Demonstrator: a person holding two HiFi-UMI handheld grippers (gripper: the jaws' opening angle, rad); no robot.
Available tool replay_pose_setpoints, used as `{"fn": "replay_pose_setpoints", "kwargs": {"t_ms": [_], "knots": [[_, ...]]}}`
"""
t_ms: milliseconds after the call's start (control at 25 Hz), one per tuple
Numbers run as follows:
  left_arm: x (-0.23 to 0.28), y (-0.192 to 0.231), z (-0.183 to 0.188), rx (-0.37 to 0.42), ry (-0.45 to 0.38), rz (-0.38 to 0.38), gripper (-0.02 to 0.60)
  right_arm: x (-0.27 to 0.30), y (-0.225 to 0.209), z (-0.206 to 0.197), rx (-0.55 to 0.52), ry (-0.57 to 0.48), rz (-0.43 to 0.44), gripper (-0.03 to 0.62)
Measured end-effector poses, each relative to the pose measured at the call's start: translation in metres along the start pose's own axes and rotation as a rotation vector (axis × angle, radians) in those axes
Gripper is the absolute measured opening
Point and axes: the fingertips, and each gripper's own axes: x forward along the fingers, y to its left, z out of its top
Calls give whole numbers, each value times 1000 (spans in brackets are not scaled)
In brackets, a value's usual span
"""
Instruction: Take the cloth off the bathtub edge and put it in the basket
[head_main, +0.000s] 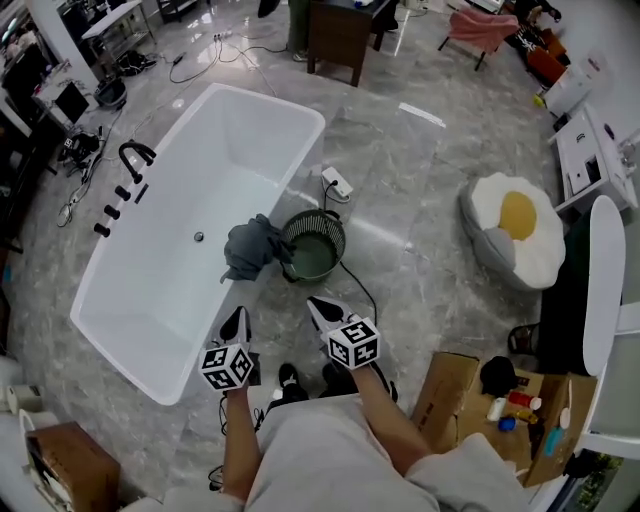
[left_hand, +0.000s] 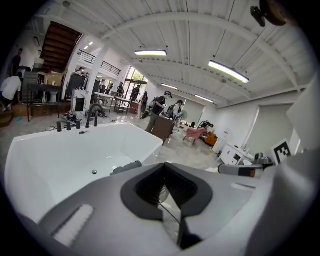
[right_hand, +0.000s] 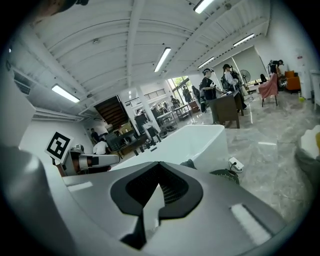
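Cloth (head_main: 250, 250) lay draped over the bathtub (head_main: 262, 97) edge, right beside the basket (head_main: 313, 243) standing by the bathtub's outer wall. Short of that edge, the left gripper (head_main: 237, 319) and the right gripper (head_main: 319, 306) were held side by side, each with jaws fully closed on nothing.

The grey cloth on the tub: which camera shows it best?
The head view: the whole cloth hangs over the bathtub rim beside the basket. Each gripper view shows only a sliver of it, low in the picture.

open floor (head_main: 410, 265) right of basket (head_main: 339, 232), bathtub (head_main: 240, 140) left
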Motion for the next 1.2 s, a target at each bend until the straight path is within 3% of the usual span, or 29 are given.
{"fn": "replay_pose_setpoints", "kwargs": {"t_ms": [160,480,720,960,1200], "knots": [[26,-23,2,28,-2,34,57,-2,-38,6,23,21,28,2],[52,-45,-20,2,43,64,57,-1,-90,-7,28,122,50,2],[60,2,-24,-47,61,110,58,44,-72,-16,10,173,99,2],[93,53,-11,-45,102,68,58,104,-63,-27,28,205,58,2],[134,118,6,16,143,49,58,185,-42,-15,1,175,33,2]]}}
